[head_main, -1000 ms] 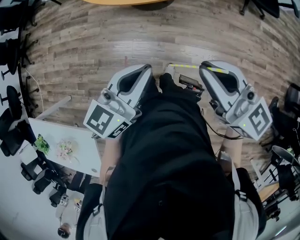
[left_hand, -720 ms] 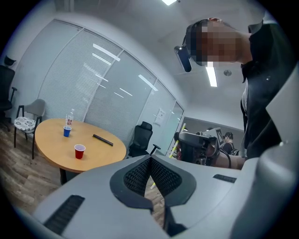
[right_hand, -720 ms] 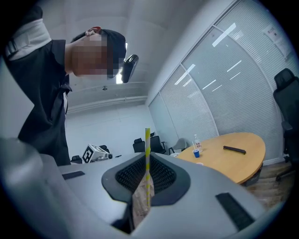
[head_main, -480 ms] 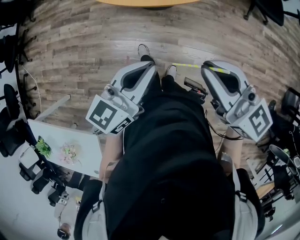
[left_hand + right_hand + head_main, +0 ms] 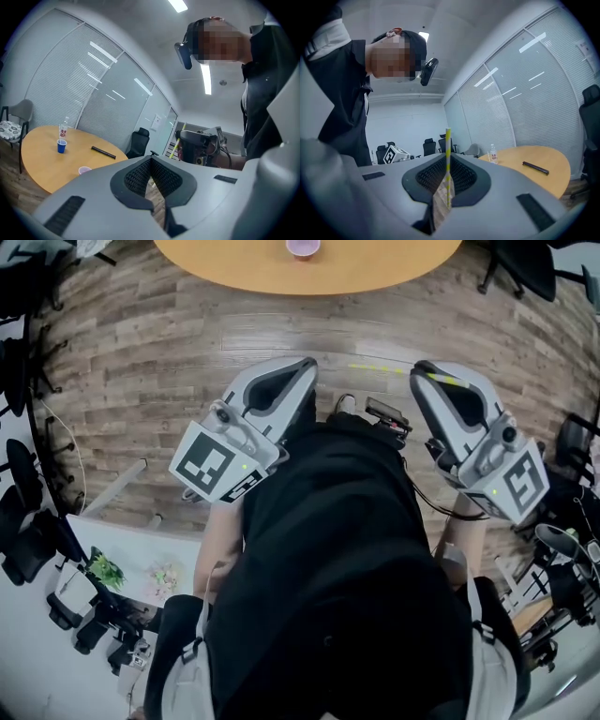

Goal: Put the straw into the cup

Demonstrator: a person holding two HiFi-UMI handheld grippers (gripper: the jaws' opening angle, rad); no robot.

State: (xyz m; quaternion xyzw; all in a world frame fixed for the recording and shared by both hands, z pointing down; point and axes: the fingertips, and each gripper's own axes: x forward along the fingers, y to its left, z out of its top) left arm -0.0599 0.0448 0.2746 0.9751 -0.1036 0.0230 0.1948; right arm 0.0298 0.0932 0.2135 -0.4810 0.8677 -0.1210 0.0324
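Observation:
A yellow-and-white striped straw (image 5: 448, 140) stands upright between the pads of my right gripper (image 5: 447, 157), which is shut on it. In the head view the straw (image 5: 380, 369) pokes out leftward from the right gripper (image 5: 427, 376) over the wooden floor. My left gripper (image 5: 305, 367) is level beside it, shut with nothing in it; its own view shows the jaws (image 5: 151, 161) closed. A small pink cup (image 5: 302, 247) stands on the round wooden table (image 5: 375, 273) ahead; this pink cup (image 5: 84, 170) shows near the table's edge in the left gripper view.
On the table (image 5: 37, 159) there are also a blue cup (image 5: 61, 146), a water bottle (image 5: 63, 129) and a black pen-like bar (image 5: 103, 152). Office chairs (image 5: 138, 140) stand by the glass wall. A white desk (image 5: 141, 554) with clutter lies at the lower left.
The person has walked toward the round table: it and the pink cup have come into the top of the head view. Both grippers keep their pose, straw still held.

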